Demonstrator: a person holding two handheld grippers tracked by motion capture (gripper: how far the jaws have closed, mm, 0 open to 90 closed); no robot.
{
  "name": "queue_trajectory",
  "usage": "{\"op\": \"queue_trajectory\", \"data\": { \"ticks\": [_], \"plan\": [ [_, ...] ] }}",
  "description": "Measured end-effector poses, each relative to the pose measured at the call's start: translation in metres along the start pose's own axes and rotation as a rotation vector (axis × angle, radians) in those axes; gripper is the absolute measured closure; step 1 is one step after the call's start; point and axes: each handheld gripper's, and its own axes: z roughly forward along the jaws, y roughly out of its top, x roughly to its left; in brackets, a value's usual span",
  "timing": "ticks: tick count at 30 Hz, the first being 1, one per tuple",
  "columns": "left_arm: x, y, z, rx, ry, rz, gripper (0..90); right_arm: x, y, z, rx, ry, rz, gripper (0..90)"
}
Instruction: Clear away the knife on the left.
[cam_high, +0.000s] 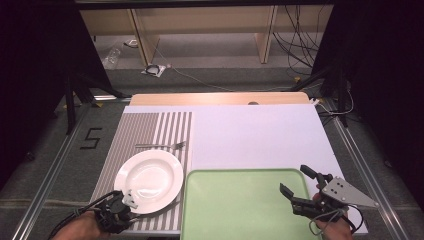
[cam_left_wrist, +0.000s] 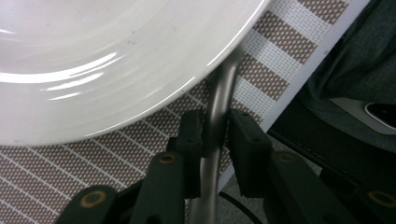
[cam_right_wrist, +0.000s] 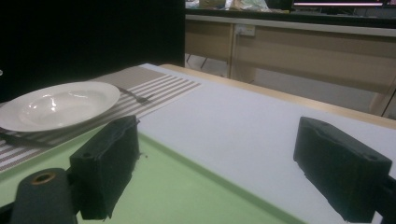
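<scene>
The left tongs (cam_left_wrist: 215, 135) clench the thin, stiff, slippery metal handle (cam_left_wrist: 219, 100) poking from under the plate (cam_high: 148, 181) at its 7 o'clock, best gripped mid-shaft, while the right tongs (cam_high: 299, 182) gape empty

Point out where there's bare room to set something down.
The green tray lies bare. The white board between placemat and right edge is bare too. Crowded: the placemat, with plate, fork and the left gripper.

plate (cam_high: 148, 180) on placemat (cam_high: 135, 132), tray (cam_high: 240, 207) right
</scene>
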Motion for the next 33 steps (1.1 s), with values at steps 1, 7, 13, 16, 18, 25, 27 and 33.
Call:
{"op": "queue_trajectory", "data": {
  "ticks": [1,7,13,16,18,25,27,33],
  "plan": [
    [0.0,0.0,0.0,-0.002,-0.001,-0.001,77.6,0.0,0.0,0.0,0.003,0.0,-0.001,15.1],
    [-0.001,-0.001,0.0,-0.007,0.001,0.008,78.4,0.0,0.0,0.0,0.01,0.0,0.002,15.2],
    [-0.002,0.0,-0.001,0.001,0.006,0.035,78.9,0.0,0.0,0.0,0.008,0.003,0.007,15.3],
    [-0.003,0.0,-0.001,0.009,0.0,0.046,79.0,0.0,0.0,0.0,0.008,0.003,0.006,15.3],
    [-0.004,-0.001,-0.002,0.002,-0.012,0.049,79.0,0.0,0.0,0.0,0.012,0.002,0.006,15.3],
    [-0.009,-0.002,-0.005,-0.023,-0.042,0.05,79.1,0.0,-0.001,0.002,0.013,0.005,0.005,15.3],
    [-0.01,-0.003,-0.007,-0.028,-0.046,0.047,79.1,0.001,-0.001,0.002,0.015,0.007,0.004,15.3],
    [-0.012,-0.004,-0.011,-0.032,-0.063,0.045,79.1,0.001,-0.001,0.002,0.018,0.008,0.006,15.3]
  ]
}}
